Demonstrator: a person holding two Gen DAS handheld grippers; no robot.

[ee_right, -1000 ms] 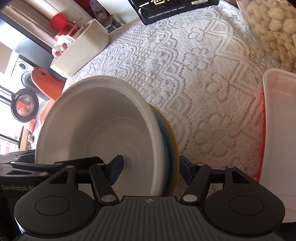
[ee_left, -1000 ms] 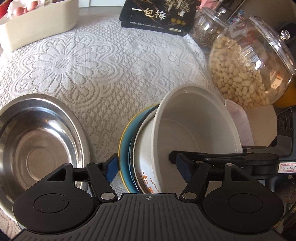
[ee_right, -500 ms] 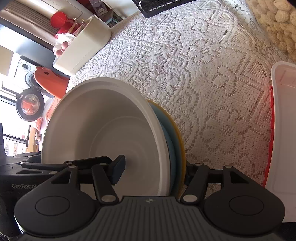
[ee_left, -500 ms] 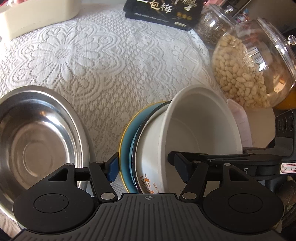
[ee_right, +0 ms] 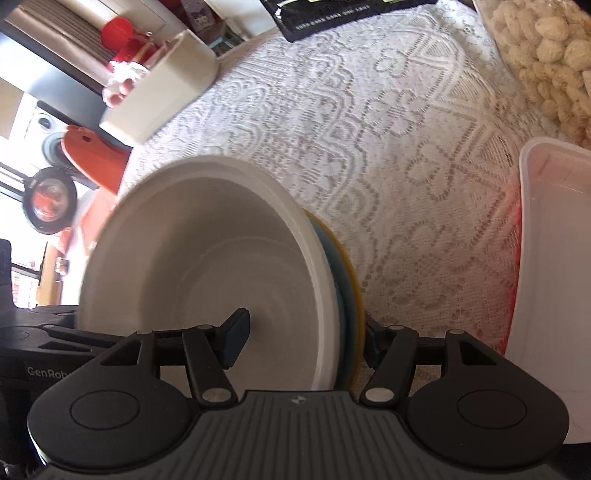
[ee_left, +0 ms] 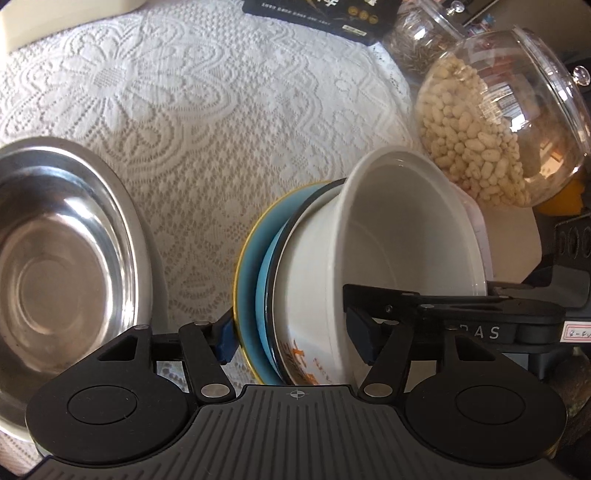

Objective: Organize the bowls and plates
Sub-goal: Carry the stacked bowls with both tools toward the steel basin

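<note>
A white bowl (ee_left: 402, 236) with orange print sits nested on a blue plate (ee_left: 255, 280) with a yellow rim, and the stack is tipped up on edge over the lace cloth. My left gripper (ee_left: 291, 339) is shut on the stack, with one pad outside the plate's rim and the other inside the bowl. My right gripper (ee_right: 304, 341) clamps the same white bowl (ee_right: 192, 266) and yellow-rimmed plate (ee_right: 354, 291) from the opposite side, one pad inside the bowl and one behind the plate. A steel bowl (ee_left: 66, 258) rests at the left.
A round jar of peanuts (ee_left: 480, 129) and a second glass jar (ee_left: 417, 48) stand at the right. A black packet (ee_left: 325, 14) lies at the back. A white plastic container (ee_right: 554, 277) sits right of the stack, and a cream box (ee_right: 162, 85) is at the far left.
My right gripper's outer finger has closed in behind the yellow-rimmed plate. The left wrist view has tipped further down, so the steel bowl and stack sit higher in the picture.
</note>
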